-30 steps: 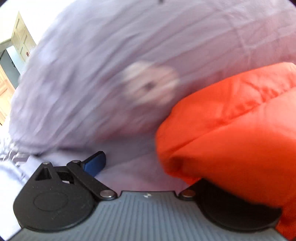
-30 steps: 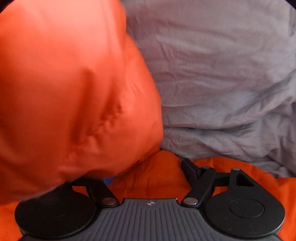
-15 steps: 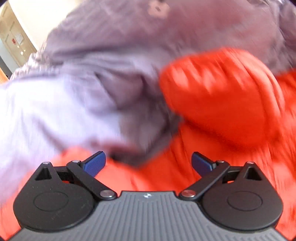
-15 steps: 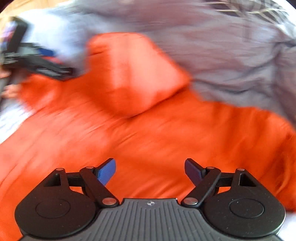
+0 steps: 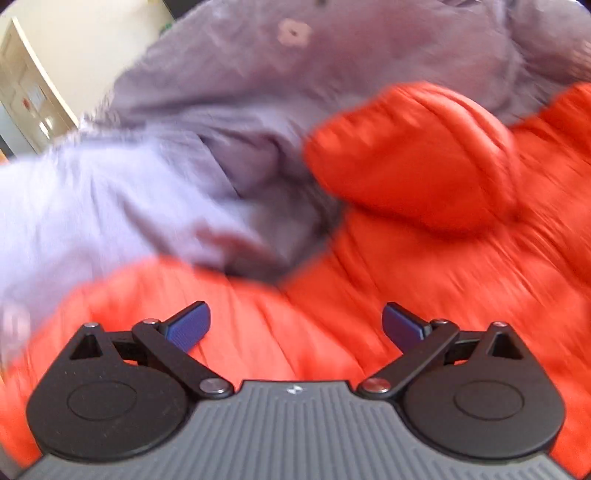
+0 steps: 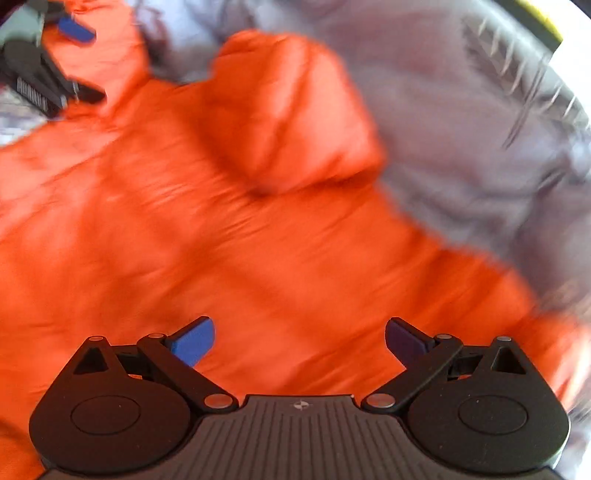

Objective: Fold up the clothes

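Note:
An orange puffy hooded jacket (image 6: 229,236) lies spread on a lilac bedsheet (image 6: 461,122), its hood (image 6: 291,110) bulging toward the far side. In the left wrist view the same jacket (image 5: 406,295) fills the lower right, with its hood (image 5: 413,155) above. My right gripper (image 6: 299,343) hovers over the jacket body, its jaws still opening wide and nothing between its blue pads. My left gripper (image 5: 295,326) stands open above the jacket's edge, holding nothing. That left gripper (image 6: 79,62) also shows at the top left of the right wrist view.
Rumpled lilac bedding (image 5: 122,206) bunches up to the left of the jacket, with a pale flower print (image 5: 293,33) further back. A cream wall and a wooden door (image 5: 33,99) stand beyond the bed. A patterned grey cloth (image 6: 528,77) lies at the far right.
Both grippers have let go of the orange jacket and drawn back; it now lies spread below them. The right gripper's jaws have widened.

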`<action>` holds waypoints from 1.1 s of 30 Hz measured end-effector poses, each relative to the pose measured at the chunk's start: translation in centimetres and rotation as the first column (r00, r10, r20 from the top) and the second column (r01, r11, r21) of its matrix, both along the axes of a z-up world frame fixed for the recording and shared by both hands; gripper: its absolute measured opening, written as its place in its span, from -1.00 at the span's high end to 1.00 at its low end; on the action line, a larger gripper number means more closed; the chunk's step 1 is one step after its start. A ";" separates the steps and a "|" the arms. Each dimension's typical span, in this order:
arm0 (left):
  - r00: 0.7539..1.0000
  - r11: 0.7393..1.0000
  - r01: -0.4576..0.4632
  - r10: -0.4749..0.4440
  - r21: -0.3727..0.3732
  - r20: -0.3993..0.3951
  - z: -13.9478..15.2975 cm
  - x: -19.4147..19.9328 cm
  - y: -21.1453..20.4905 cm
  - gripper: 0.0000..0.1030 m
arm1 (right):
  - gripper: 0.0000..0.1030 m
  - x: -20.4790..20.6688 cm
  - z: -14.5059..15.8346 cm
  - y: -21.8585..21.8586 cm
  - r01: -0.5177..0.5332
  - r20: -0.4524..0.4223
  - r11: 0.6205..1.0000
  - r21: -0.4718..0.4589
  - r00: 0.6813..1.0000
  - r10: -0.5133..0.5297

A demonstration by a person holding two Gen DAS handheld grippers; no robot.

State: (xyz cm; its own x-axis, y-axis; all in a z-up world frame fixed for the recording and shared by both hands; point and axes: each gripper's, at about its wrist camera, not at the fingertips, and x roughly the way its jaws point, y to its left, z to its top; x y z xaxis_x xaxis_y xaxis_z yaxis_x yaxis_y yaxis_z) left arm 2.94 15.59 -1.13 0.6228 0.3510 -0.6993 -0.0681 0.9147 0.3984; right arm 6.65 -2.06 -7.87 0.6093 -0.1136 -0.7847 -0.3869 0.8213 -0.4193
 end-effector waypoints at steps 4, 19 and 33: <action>1.000 0.996 0.029 -0.030 0.088 0.009 -1.2 5.5 1.0 -0.97 | -0.95 4.3 0.0 -3.2 -0.032 0.079 0.997 -0.071 0.996 0.037; 0.966 0.996 0.087 -0.088 -0.013 -0.243 -12.2 15.1 2.6 -0.57 | 0.47 17.0 -7.8 -12.0 0.193 -0.265 0.947 0.256 0.956 -0.124; 0.986 0.993 -0.119 0.115 -0.025 -0.119 -6.9 7.6 9.2 0.72 | -0.24 7.1 0.1 -17.6 0.343 -0.029 0.921 0.184 0.939 -0.344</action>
